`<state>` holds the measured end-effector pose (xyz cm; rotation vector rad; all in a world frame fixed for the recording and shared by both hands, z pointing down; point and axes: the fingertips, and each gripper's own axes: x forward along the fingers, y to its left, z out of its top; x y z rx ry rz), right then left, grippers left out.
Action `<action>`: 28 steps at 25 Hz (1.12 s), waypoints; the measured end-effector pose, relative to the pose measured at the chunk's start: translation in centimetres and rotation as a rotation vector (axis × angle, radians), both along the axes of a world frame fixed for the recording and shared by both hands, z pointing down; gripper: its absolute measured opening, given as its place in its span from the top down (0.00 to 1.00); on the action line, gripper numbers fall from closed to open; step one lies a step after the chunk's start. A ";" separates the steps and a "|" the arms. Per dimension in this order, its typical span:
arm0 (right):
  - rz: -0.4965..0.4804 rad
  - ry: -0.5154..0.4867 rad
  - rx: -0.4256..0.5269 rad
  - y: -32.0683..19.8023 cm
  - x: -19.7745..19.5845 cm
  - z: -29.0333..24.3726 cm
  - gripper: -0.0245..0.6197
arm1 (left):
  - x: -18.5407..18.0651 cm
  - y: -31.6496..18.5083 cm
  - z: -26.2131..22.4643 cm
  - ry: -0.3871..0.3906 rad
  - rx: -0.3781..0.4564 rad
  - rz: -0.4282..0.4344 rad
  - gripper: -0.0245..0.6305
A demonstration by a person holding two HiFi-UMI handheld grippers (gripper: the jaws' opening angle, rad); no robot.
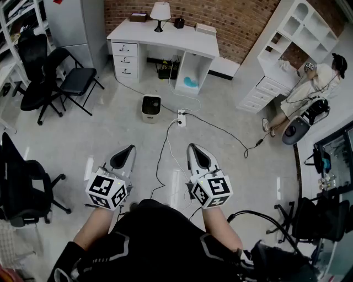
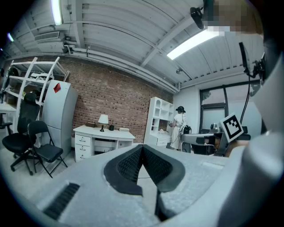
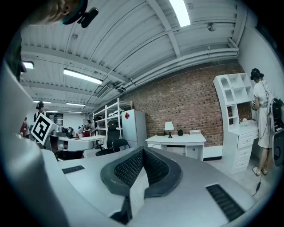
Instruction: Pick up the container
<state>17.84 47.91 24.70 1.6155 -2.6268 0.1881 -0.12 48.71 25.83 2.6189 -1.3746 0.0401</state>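
Observation:
A small pale container (image 1: 150, 108) with a dark open top stands on the floor in front of the white desk, well ahead of both grippers. My left gripper (image 1: 122, 156) is shut with nothing in it; its dark pads meet at the tip (image 2: 143, 146) in the left gripper view. My right gripper (image 1: 199, 157) is also shut and empty, pads pressed together (image 3: 143, 150). Both are held side by side at waist height and point toward the desk. The container does not show in either gripper view.
A white desk (image 1: 165, 34) with a lamp (image 1: 160, 12) stands against the brick wall. A power strip (image 1: 181, 117) and cables lie on the floor beside the container. A folding chair (image 1: 77, 80) and office chairs stand at the left. A person (image 1: 309, 91) stands by white shelves at the right.

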 end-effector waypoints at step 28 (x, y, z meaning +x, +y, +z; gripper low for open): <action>0.020 0.029 -0.013 -0.2 -7.2 0.8 0.95 | -9.3 0.1 2.1 0.067 -0.049 -0.014 0.95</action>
